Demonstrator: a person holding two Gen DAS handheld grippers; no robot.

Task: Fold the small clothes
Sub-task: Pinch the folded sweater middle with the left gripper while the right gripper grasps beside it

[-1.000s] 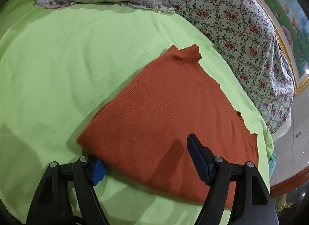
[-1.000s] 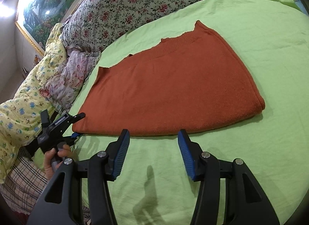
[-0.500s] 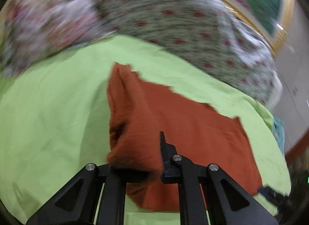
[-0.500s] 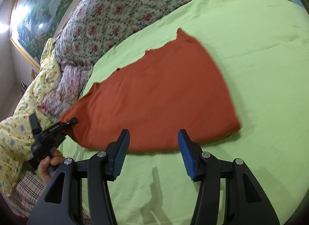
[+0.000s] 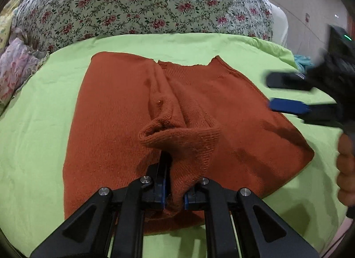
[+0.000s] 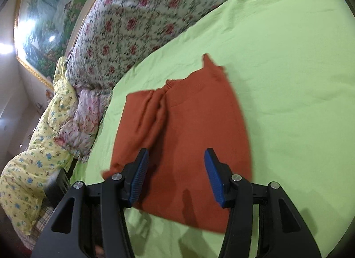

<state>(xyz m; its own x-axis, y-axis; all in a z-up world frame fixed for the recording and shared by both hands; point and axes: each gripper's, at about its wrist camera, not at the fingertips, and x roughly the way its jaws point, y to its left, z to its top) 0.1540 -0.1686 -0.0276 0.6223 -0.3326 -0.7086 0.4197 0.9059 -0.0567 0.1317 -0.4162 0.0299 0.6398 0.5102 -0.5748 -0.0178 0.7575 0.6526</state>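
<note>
A rust-orange knit garment lies on the green sheet. My left gripper is shut on a bunched corner of the garment and holds it lifted over the middle, so one side is folded across. My right gripper is open and empty, hovering over the garment's near edge. It also shows in the left wrist view at the right, above the garment's right side, with the person's hand behind it.
A floral quilt is piled along the far side of the bed. A pink floral cloth and a yellow patterned blanket lie at the left. The bed's edge is at the right.
My left gripper shut on the garment's corner, lifted it and carried it over the middle, folding one side across. My right gripper moved forward over the garment and stayed open.
</note>
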